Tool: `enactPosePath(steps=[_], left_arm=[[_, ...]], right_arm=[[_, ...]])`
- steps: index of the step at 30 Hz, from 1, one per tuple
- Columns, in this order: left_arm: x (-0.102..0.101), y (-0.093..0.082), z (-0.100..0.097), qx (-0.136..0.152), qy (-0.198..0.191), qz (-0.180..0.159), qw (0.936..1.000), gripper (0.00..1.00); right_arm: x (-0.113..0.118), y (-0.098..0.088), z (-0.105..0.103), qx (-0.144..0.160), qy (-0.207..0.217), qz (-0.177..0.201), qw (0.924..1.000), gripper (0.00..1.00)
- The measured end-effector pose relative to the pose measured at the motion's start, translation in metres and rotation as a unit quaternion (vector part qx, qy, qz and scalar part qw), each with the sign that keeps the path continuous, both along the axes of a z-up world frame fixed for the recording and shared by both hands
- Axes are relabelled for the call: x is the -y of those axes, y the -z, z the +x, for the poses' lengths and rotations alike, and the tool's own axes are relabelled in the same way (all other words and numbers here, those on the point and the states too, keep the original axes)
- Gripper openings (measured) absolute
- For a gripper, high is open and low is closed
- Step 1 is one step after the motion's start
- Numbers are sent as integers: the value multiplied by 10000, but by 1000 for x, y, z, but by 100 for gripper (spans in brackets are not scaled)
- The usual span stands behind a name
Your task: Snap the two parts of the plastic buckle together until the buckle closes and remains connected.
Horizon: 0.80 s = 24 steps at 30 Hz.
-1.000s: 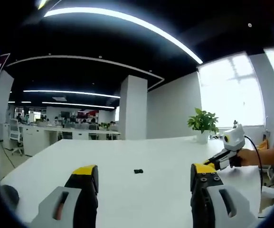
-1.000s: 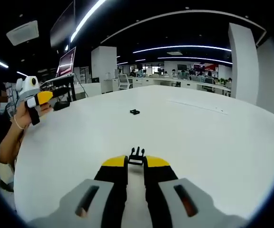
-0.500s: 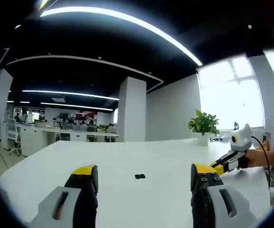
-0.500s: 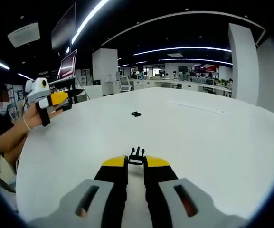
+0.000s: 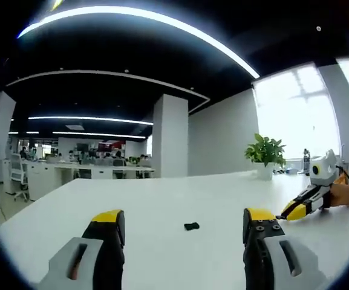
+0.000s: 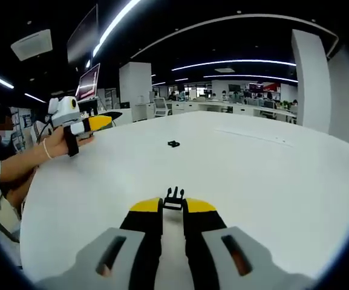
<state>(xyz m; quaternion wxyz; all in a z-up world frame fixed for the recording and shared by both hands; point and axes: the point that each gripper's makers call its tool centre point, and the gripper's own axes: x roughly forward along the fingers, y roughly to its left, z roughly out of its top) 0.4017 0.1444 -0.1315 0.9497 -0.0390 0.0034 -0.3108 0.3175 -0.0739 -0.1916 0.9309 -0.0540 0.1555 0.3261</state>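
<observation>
In the right gripper view, the right gripper (image 6: 173, 206) is rising from the bottom edge with its yellow-tipped jaws drawn almost together, and they are pinching a small black pronged buckle part (image 6: 174, 197) whose prongs are sticking out past the tips. It is hovering low over the white table (image 6: 271, 181). Farther out on the tabletop, well apart from the held piece, the second buckle part (image 6: 173, 144) is lying loose as a small black lump. To the left, a person's hand (image 6: 58, 142) is holding the left gripper (image 6: 104, 120) above the table's edge, its yellow tip pointing toward the middle.

In the left gripper view, the left gripper's jaws are standing wide apart with nothing between them. Between and beyond them the loose buckle part (image 5: 191, 226) is resting on the table (image 5: 162, 199). At the right edge the right gripper (image 5: 290, 211) is coming in, yellow tip forward, gripped by a hand (image 5: 343, 194). Beyond it a potted plant (image 5: 265, 156) is sitting near the far edge of the table by the bright window (image 5: 292, 121), with a white pillar (image 5: 170, 136) and rows of office desks (image 5: 71, 166) behind.
</observation>
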Motion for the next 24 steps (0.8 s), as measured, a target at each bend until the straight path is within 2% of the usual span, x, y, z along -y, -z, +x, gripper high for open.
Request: enactPosePath(steps=[3, 9, 12, 16, 24], left_arm=[[5, 4, 7, -83, 129, 24, 9999, 81], [14, 14, 23, -172, 195, 339, 9991, 81], [22, 17, 29, -226, 369, 406, 9982, 81], [32, 27, 31, -348, 693, 722, 9944, 81], [45, 29, 43, -487, 1055, 660, 9910, 78]], right_arm=[[2, -3, 4, 27, -4, 13, 10000, 12], [5, -4, 11, 52, -18, -77, 10000, 12], [5, -3, 14, 23, -55, -105, 9999, 12], [6, -1, 19, -11, -126, -99, 9999, 12], [7, -1, 17, -67, -318, -48, 9995, 12]])
